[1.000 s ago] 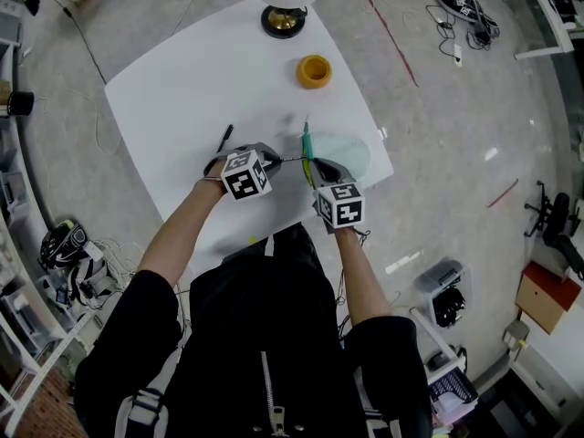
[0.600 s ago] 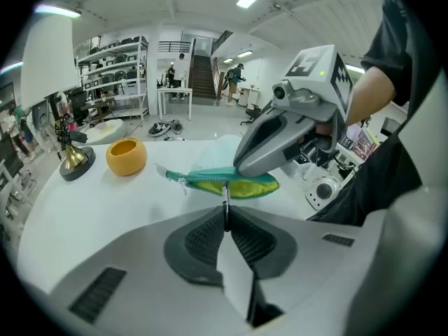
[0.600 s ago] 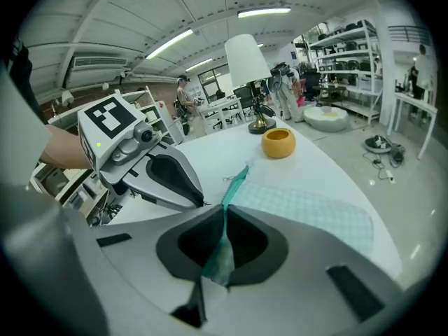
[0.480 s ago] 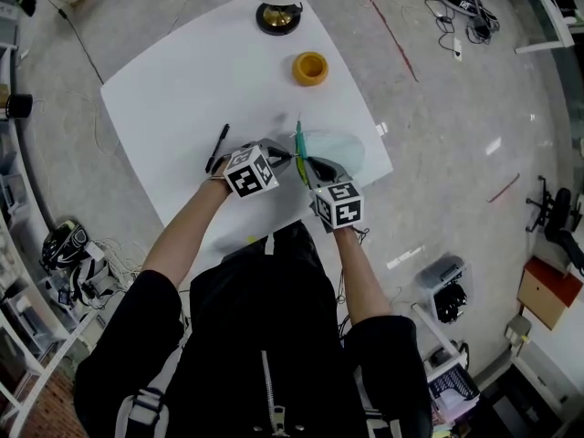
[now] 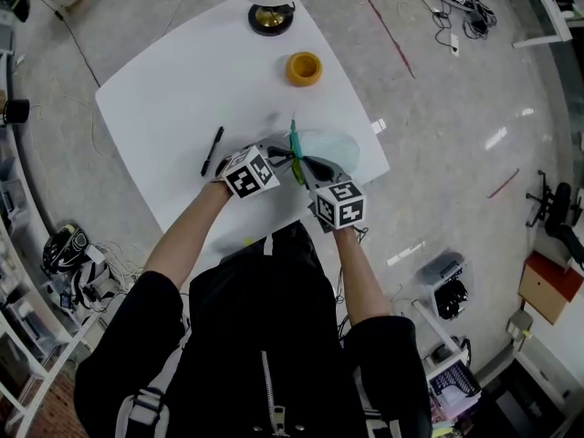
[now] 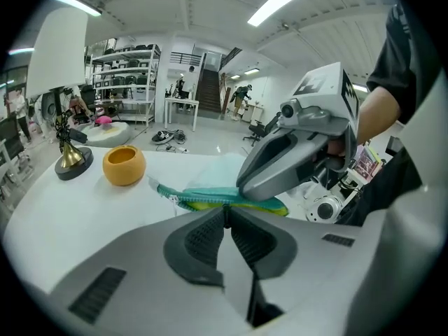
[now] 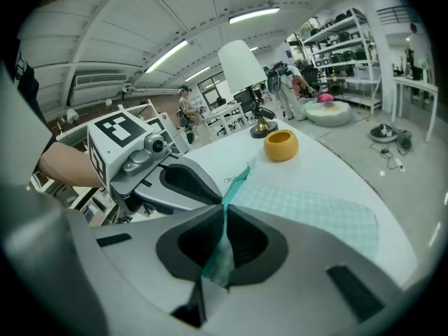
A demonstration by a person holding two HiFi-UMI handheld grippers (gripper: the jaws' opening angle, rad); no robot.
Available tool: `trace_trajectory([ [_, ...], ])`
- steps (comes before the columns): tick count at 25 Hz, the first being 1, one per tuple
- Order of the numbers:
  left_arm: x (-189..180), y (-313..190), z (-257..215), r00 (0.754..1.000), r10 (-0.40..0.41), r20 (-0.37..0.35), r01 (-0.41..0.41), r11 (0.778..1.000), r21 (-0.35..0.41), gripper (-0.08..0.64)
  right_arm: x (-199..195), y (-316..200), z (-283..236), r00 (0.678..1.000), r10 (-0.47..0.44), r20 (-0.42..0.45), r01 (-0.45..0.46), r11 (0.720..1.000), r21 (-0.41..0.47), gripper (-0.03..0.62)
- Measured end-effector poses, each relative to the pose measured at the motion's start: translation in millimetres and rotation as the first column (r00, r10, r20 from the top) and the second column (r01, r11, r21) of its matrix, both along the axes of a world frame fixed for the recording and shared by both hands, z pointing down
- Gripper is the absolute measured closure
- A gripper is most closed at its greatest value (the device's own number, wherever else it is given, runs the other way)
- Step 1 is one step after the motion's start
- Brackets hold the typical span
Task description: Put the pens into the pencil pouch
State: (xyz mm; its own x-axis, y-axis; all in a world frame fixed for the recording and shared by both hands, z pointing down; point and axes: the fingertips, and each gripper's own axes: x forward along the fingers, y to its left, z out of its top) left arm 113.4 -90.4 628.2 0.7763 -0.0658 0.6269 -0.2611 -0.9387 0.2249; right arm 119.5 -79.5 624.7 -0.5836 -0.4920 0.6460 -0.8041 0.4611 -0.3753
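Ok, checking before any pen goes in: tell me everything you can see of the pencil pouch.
The pencil pouch is soft, pale blue-green checked fabric with a teal zip edge. Its body lies on the white table, near the corner, with the zip side lifted. The left gripper and the right gripper are both shut on that zip edge, close together. Whether it is unzipped is unclear.

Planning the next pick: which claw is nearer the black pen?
Left. The left claw grips the pouch just beside the pen; the right claw is farther, beyond it.
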Motion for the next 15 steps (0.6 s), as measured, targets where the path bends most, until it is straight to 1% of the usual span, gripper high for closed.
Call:
trace_trajectory([
  [4, 5.6, -2.3, -0.9, 1.000, -0.014, -0.018, 0.015, 1.000, 0.009, 0.511, 2.2, 0.0, -1.5, 1.000, 0.006, 0.016, -0.006, 1.000, -0.001, 0.566],
  [10, 6.2, -7.4, -0.5, 0.999, -0.030, -0.039, 0.032, 0.999, 0.029, 0.511, 2.2, -4.1, -9.2, 0.997, 0.011, 0.079, -0.010, 1.000, -0.012, 0.568],
  [15, 10.7, -10.0, 0.4, 0.997, -0.038, -0.061, 0.040, 0.999, 0.031, 0.511, 0.7, -4.5, -10.0, 0.996, 0.005, 0.094, -0.003, 1.000, -0.014, 0.568],
])
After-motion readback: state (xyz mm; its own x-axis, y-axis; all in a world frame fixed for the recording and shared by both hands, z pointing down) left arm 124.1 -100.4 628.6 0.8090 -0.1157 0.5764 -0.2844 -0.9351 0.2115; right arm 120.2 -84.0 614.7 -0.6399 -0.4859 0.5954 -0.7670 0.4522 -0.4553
